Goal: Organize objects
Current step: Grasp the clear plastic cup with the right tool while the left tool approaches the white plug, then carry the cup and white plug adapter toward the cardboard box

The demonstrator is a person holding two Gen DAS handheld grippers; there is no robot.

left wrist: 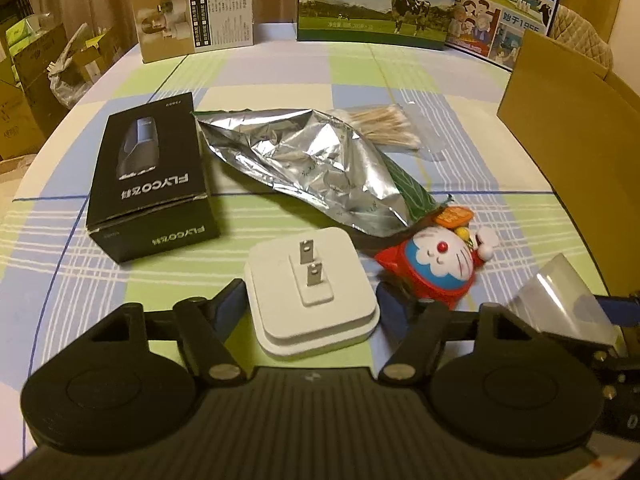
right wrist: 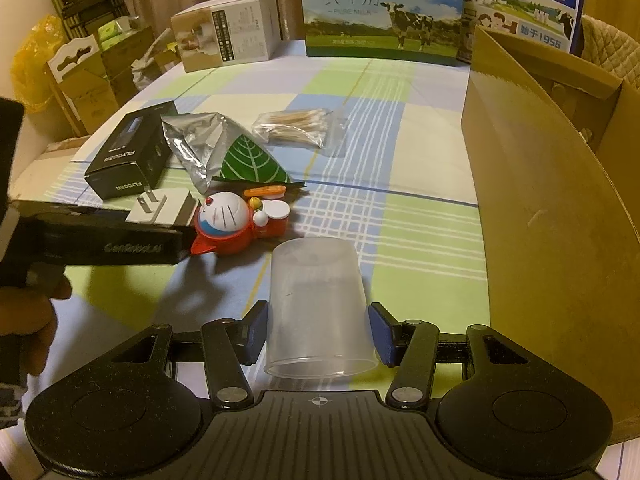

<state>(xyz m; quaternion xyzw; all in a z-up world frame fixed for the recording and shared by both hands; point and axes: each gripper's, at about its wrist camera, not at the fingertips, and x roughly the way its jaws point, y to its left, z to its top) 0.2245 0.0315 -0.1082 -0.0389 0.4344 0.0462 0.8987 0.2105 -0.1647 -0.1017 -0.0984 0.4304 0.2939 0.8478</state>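
Note:
A white plug adapter, prongs up, sits between the blue pads of my left gripper, which is shut on its two sides. In the right wrist view the same adapter shows at the tip of the left gripper, beside a red and blue cat toy. My right gripper is shut on a clear plastic cup, its rim toward the camera. The cup also appears at the right edge of the left wrist view.
On the checked tablecloth lie a black FLYCO box, a silver foil bag with a green leaf print, and a bag of cotton swabs. An open cardboard box stands at the right. Milk cartons line the far edge.

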